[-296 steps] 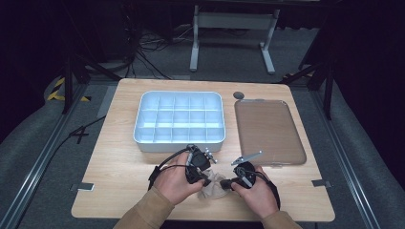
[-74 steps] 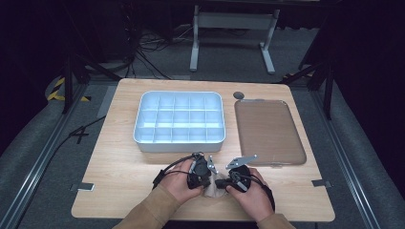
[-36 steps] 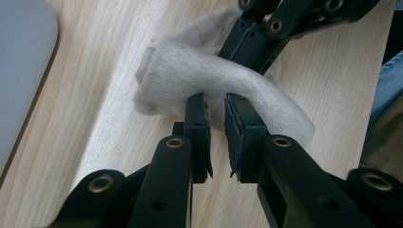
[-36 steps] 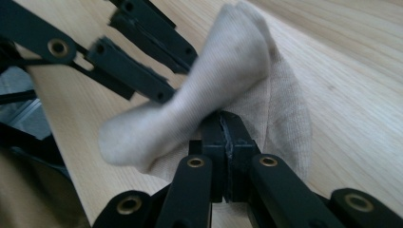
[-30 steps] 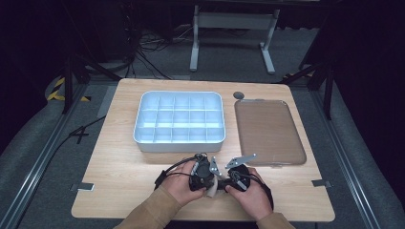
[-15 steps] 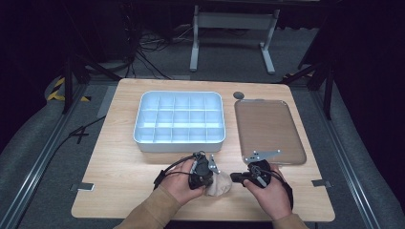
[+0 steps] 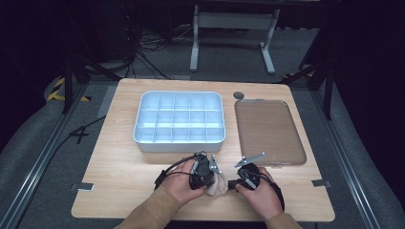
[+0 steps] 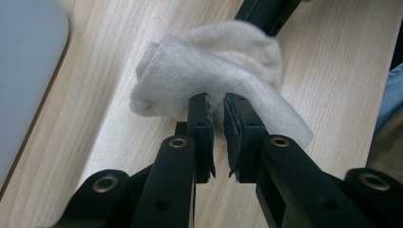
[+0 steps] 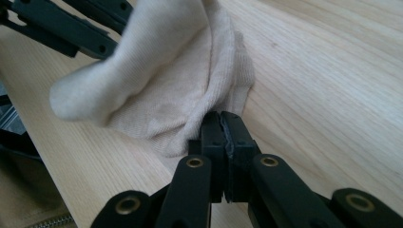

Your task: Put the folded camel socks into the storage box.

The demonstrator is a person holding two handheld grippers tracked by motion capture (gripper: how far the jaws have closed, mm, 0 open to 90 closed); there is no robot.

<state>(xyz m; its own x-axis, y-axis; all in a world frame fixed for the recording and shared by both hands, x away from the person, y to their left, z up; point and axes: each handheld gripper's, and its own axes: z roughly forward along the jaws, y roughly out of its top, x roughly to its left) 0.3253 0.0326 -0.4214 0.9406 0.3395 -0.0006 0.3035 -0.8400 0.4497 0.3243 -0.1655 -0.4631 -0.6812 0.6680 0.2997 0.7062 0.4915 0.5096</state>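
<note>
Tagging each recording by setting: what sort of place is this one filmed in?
Most likely a lab or recording workstation, not a home. A bare wooden table stands among dark metal rails and loose floor cables, and a white compartment tray and a brown flat tray are laid out squarely.

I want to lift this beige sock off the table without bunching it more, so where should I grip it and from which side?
Probably the flat open edges. The beige sock lies crumpled near the table's front edge, between both grippers. The left gripper pinches a fold near one end; the right gripper is shut on the thin hem opposite. Coming in low from each side suits those flat flaps.
</note>
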